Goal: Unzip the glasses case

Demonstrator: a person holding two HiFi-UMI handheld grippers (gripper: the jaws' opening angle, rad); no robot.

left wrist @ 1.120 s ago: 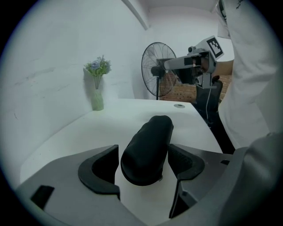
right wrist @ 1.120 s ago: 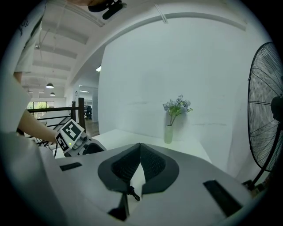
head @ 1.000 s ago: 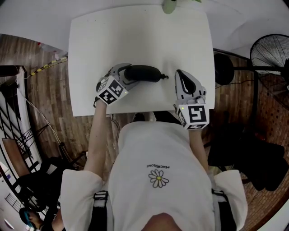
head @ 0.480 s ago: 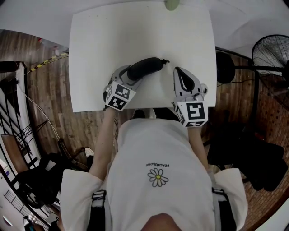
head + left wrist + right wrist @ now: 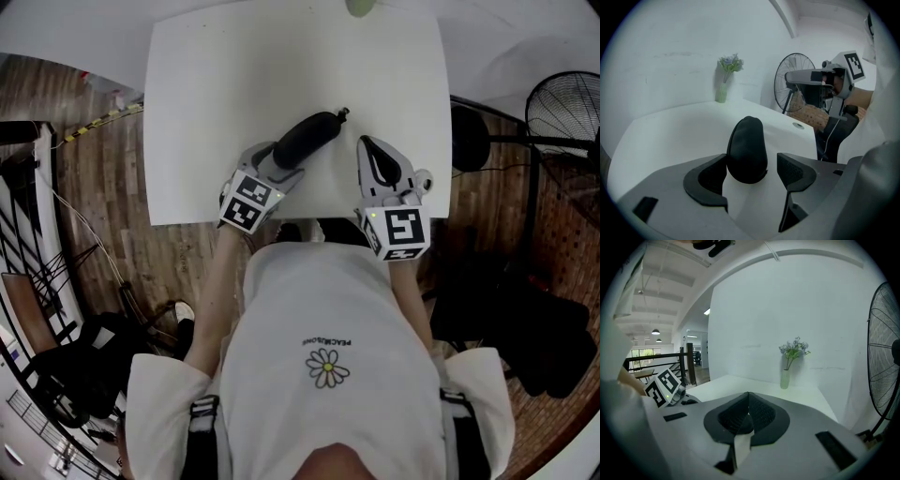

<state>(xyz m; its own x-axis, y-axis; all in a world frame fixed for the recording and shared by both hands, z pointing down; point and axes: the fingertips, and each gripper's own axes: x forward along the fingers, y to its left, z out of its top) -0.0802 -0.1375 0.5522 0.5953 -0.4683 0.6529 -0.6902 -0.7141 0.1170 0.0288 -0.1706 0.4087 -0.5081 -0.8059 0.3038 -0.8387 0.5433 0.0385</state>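
- Item: black, oblong, rounded glasses case (image 5: 305, 139). It lies aslant on the white rectangular surface (image 5: 206, 103), with its near end toward you and its far end pointing away and to the right.
- Handling, as judged: light, with a fairly stiff shell that has some give. The matte cover should grip well, but the case will likely slide or swing on the smooth surface unless you pin it. Hold the body at its near end, and take the small zip pull (image 5: 344, 112) at the far tip to open it.
- Left gripper (image 5: 752, 165): the jaws stand apart round the case's near end. The left pad touches the case and a gap shows at the right pad, so there is no firm clamp.
- Right gripper (image 5: 747, 409): the jaws are closed together with nothing between them. It sits to the right of the case, clear of it.
- Hard to make out: no view shows the zip track. The pull is only a tiny dark nub in the head view, so you cannot tell along which side the zip runs.
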